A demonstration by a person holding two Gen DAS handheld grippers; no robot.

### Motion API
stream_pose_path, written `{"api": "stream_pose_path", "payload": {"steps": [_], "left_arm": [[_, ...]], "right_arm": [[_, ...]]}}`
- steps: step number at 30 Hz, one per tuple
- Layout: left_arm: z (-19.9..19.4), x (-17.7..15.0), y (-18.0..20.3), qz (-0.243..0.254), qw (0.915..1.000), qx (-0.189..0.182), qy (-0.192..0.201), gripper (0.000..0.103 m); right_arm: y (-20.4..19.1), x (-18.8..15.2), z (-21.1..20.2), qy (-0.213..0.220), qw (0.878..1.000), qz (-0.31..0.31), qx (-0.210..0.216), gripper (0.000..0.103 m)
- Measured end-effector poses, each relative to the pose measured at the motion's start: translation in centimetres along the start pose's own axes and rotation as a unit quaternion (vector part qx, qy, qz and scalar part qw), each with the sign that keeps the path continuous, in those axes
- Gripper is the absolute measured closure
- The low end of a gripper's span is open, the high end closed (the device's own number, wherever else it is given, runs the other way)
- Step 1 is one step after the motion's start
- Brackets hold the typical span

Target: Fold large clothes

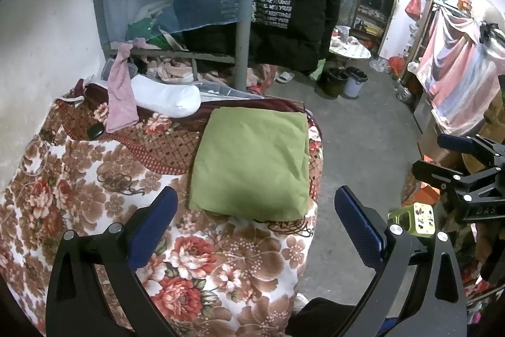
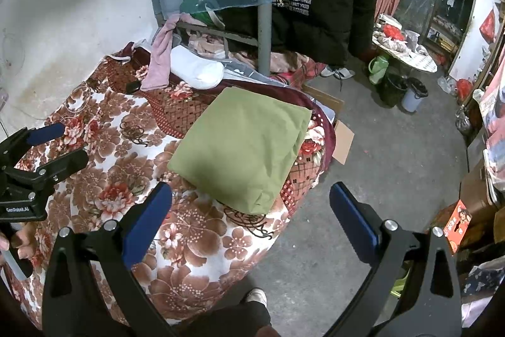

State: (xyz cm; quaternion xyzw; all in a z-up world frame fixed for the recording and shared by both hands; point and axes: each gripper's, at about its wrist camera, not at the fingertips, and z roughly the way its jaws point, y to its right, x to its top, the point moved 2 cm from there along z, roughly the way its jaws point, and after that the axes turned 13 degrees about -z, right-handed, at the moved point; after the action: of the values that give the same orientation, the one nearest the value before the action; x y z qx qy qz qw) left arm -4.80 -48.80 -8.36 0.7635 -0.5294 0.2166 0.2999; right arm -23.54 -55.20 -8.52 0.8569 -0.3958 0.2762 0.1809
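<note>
Green cloth (image 1: 252, 160), already folded into a thick rectangle, lies on the floral bedspread (image 1: 94, 179) at the bed's right edge, dead ahead of my left tongs (image 1: 255, 210) and just up-left of my right tongs (image 2: 251, 204). Both pairs are spread wide and hold nothing. Its long axis runs away from me toward the bedpost. I judge the left tongs nearer, lined up with the near short edge

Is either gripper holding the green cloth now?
No, the folded green cloth lies alone on the floral blanket, with the left gripper and right gripper open, clear of it.
</note>
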Motion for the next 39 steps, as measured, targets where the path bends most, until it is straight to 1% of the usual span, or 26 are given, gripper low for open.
{"api": "stream_pose_path", "payload": {"steps": [7, 19, 39], "left_arm": [[-0.4, 0.0, 0.6, 0.003, 0.9999, -0.009, 0.003, 0.006], [-0.8, 0.1, 2.0, 0.012, 0.9998, -0.012, 0.01, 0.006], [-2.1, 0.4, 2.1, 0.016, 0.9995, -0.019, 0.022, 0.006]], "right_arm": [[0.2, 0.2, -0.1, -0.004, 1.0, -0.003, -0.003, 0.005], [1.3, -0.1, -0.4, -0.003, 1.0, 0.0, -0.006, 0.005], [1.4, -0.8, -1.5, -0.001, 1.0, 0.005, -0.017, 0.005]]}}
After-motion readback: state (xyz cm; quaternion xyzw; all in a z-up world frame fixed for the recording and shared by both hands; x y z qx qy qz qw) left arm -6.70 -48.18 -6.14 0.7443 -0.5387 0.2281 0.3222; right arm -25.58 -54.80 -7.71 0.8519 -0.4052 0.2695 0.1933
